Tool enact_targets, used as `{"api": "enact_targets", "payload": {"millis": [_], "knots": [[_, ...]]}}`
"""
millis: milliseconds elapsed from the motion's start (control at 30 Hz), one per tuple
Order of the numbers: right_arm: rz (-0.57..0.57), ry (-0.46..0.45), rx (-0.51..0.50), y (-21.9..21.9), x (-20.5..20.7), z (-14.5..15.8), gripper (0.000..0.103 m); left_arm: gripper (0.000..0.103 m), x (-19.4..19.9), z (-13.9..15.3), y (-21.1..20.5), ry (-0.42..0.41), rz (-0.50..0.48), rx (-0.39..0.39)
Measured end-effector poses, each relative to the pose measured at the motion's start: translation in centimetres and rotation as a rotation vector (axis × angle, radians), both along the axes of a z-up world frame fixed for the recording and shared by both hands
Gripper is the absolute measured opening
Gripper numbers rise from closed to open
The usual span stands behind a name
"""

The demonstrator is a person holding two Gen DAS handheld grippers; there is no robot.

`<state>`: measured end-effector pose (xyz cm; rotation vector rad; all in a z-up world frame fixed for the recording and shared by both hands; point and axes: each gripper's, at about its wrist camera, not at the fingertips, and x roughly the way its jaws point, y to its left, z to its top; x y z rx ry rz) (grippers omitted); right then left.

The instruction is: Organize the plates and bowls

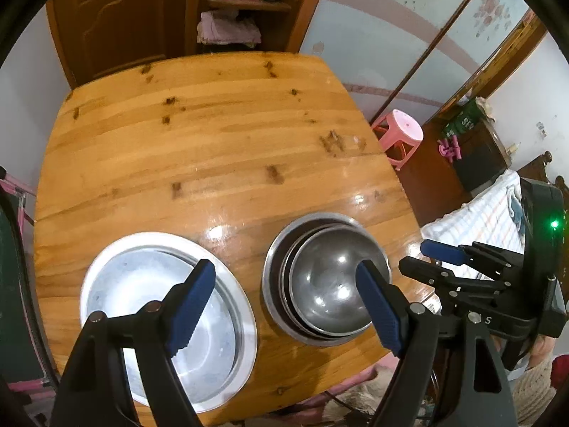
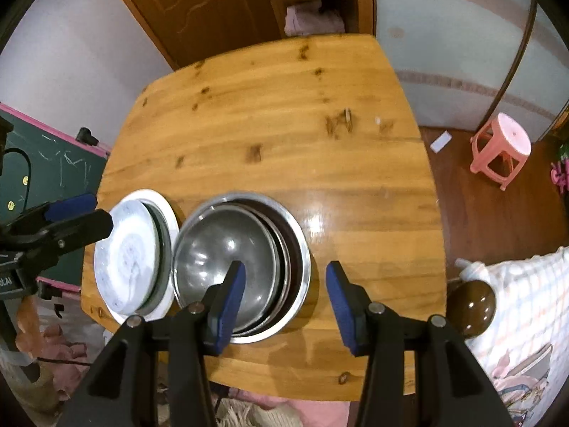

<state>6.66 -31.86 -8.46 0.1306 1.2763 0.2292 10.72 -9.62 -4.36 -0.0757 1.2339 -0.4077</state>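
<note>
L wrist view: left gripper [image 1: 286, 306] hangs above the near edge of the wooden table [image 1: 213, 149], jaws spread wide w/ nothing between them; its L pad sits over the stack of plates [image 1: 106, 277], its R pad over the stack of steel bowls [image 1: 320, 284], neither visibly touching. Plates = pale, shallow, nested, near-left on the table; bowls = nested, shiny, just beside the plates on their right, a strip of bare wood between the two stacks. The right gripper [image 1: 426, 259] shows at the right edge, beyond the bowls, over the table's right rim. Pink stool [image 1: 402, 135] on the floor past the table's right side. R wrist view: right gripper [image 2: 284, 302] released, jaws apart, empty; L pad over the bowls [image 2: 242, 267], R pad over bare table [image 2: 284, 124] to their right. Plates [image 2: 131, 259] lie left of the bowls, rims close together; touching or not, can't tell. Left gripper [image 2: 81, 213] at the left edge, by the plates' far-left rim. Pink stool [image 2: 501, 146] far right on the floor.
</note>
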Motion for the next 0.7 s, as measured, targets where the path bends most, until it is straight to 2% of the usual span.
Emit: {"api": "enact_targets", "payload": {"millis": [333,400,700], "knots": [[-0.004,0.109,0.075,-0.3,0.3,-4.4,0.047,0.08,0.1,-5.2,-0.3,0.089,-0.003,0.013],[-0.012,0.125,0.103,-0.5,0.4,-4.9,0.047,0.08,0.3,-5.8,-0.3,0.103,-0.006,0.011],[0.007,0.145,0.106,-0.4,1.0,-5.8,0.047,0.08,0.7,-7.4,-1.8,0.133,-0.047,0.015]]}}
